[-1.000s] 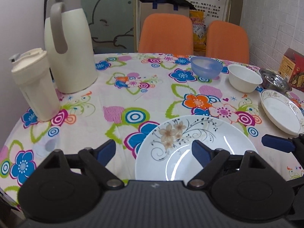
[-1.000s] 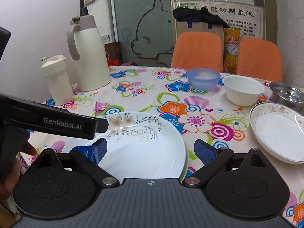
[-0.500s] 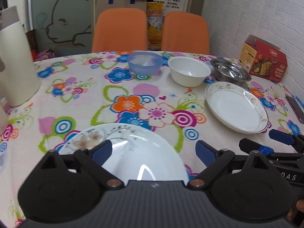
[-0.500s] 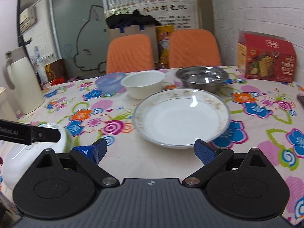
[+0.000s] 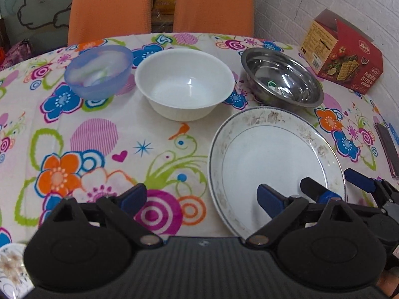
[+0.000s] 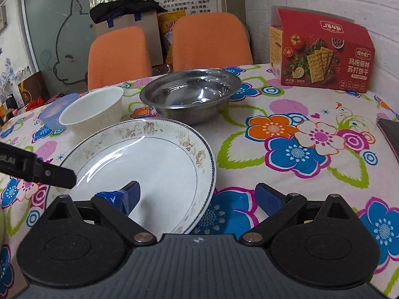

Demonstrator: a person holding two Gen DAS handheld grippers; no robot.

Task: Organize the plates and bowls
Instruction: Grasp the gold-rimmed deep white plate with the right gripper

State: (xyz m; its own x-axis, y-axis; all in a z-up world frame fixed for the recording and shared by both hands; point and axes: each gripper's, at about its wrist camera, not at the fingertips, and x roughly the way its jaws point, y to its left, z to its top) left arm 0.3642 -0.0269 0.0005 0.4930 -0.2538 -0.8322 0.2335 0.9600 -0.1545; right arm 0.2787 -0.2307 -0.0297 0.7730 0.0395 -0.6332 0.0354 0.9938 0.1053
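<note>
A white plate with a worn brown rim lies on the flowered tablecloth. Behind it stand a blue plastic bowl, a white bowl and a steel bowl. My left gripper is open, its fingers to either side of the plate's near-left rim. My right gripper is open too, one finger over the plate and the other outside its near-right rim. A flower-printed plate peeks in at the lower left.
A red cracker box stands at the back right by the brick wall. A dark flat object lies at the table's right edge. Two orange chairs stand behind the table.
Both grippers have swung right, away from the flower-printed plate, and closed in on the brown-rimmed plate. Both have stayed open and empty.
</note>
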